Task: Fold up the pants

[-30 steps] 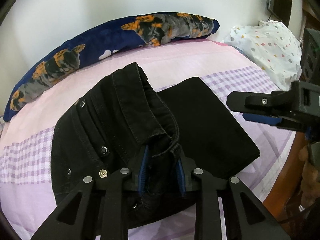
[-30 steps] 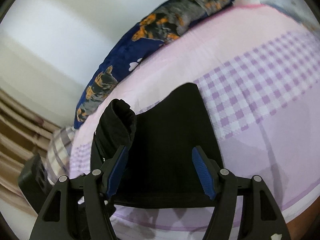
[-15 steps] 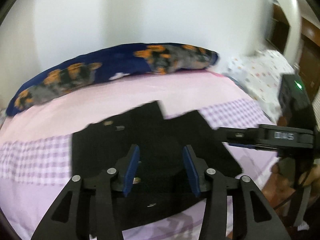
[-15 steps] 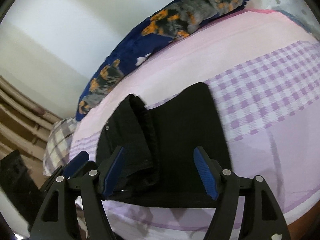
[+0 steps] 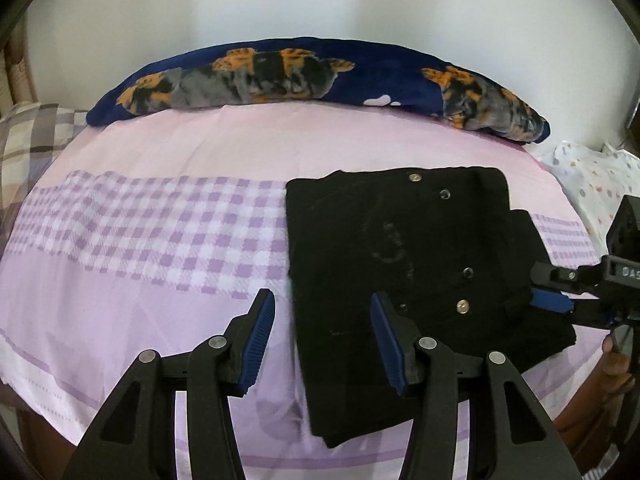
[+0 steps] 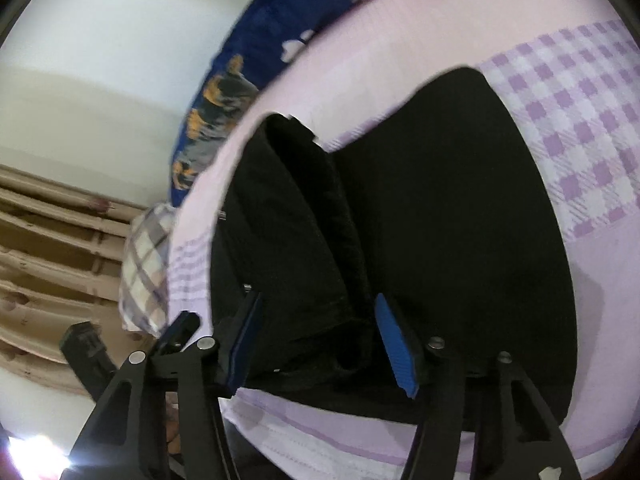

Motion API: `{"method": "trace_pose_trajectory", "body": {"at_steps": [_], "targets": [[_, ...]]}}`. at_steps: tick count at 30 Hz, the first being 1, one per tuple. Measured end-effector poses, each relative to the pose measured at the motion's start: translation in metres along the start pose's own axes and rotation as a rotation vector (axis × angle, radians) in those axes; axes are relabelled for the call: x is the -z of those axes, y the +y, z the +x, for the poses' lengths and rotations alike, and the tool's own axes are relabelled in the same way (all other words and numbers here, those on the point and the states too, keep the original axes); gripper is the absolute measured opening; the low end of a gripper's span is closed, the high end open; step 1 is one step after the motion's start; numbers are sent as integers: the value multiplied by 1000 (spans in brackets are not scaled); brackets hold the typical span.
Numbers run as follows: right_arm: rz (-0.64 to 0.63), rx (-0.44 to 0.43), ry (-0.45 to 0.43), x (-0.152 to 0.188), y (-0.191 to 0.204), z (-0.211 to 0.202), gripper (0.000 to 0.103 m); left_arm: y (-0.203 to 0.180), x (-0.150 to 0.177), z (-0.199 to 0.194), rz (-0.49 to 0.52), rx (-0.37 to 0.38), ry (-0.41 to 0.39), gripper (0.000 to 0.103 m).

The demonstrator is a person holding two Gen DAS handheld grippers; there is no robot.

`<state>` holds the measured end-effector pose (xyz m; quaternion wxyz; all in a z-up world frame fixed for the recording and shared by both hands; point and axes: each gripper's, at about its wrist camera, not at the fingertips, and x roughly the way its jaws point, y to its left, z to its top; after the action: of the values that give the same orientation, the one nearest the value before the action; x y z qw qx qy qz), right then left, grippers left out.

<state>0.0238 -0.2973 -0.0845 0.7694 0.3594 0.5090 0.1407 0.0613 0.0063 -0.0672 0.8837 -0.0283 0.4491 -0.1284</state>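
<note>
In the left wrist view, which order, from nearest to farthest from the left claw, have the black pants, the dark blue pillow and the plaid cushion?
From the left claw:
1. Black pants, just ahead, to the right.
2. Plaid cushion, far left edge.
3. Dark blue pillow, along the back by the wall.
The cushion and the pillow's left end are nearly level.

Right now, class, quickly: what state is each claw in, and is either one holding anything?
Left claw: opening, holding nothing, at the edge of the black pants.
Right claw: closing around a fold of the pants, pads not yet pressing.
</note>
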Motion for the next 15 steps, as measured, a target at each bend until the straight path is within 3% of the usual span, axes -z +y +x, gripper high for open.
{"method": "trace_pose_trajectory", "body": {"at_steps": [2,4,11,15], "targets": [[-2,20,13,1,0,6,40,0,0,3,5,-4,7,51],[-38,74,-8,3,6,5,21,-1,-1,2,9,-6,4,51],[-154,128,-82,15,31,-18,13,0,-7,3,6,1,-2,51],[-152,103,-105,22,36,-36,12,-1,-9,0,18,17,-15,51]]}}
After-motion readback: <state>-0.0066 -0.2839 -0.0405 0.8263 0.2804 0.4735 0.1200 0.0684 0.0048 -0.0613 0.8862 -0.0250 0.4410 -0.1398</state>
